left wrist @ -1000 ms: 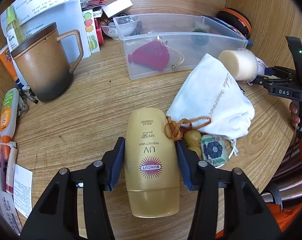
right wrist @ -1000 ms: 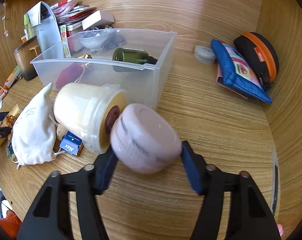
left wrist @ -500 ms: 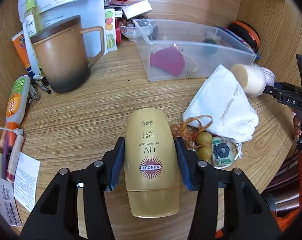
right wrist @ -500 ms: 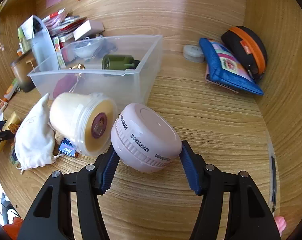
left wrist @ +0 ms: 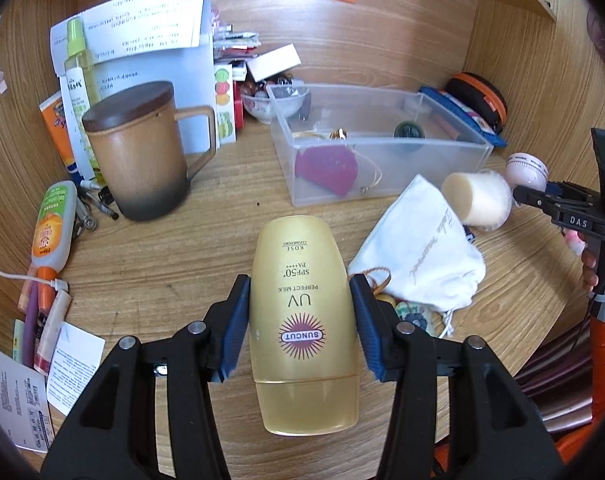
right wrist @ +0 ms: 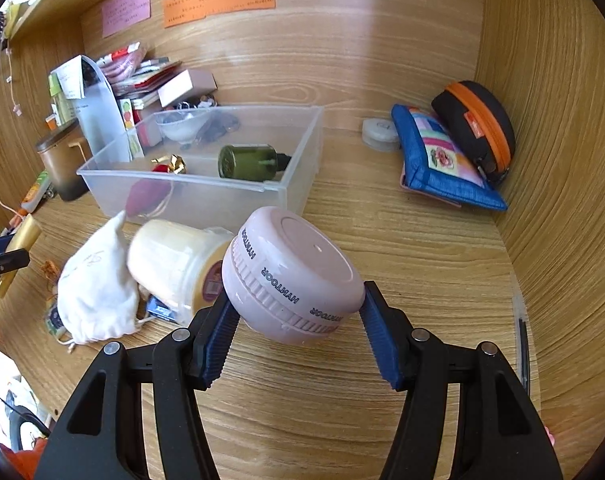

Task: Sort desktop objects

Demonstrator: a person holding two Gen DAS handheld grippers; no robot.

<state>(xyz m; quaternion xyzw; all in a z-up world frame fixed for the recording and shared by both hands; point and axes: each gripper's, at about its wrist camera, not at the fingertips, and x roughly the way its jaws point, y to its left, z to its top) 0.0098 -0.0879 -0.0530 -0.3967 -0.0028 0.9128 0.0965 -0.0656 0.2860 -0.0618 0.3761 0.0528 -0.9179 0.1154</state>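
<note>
At the far left of the wooden bench (left wrist: 190,248) stands a lidded brown mug (left wrist: 142,152), with tubes and papers crowded beside it. Your left gripper (left wrist: 300,312) holds the gold sunscreen bottle (left wrist: 302,312) clear of the surface, jaws part-way open and clamped on its flanks, cap end toward you. Just right of it lies a white drawstring pouch (left wrist: 418,248), with beads and a small tin tucked at its near edge. Beyond, the clear plastic bin (right wrist: 206,196) already contains a red pouch (left wrist: 326,168) and a dark green bottle (right wrist: 250,162). Against the pouch leans a cream-coloured jar (right wrist: 174,260) on its side. Your right gripper (right wrist: 298,320) has the pink round case (right wrist: 294,276) pinched at about the same part-open width, tilted and lifted off the bench. At the far right rest a blue zip pouch (right wrist: 442,160) and a black-and-orange case (right wrist: 478,128).

Both pickups look complete, so the step in hand appears to be the carry. Next, you would bring each item over the bin's rim, one hand at a time to avoid crowding, and ease the jaws apart only once low inside.
</note>
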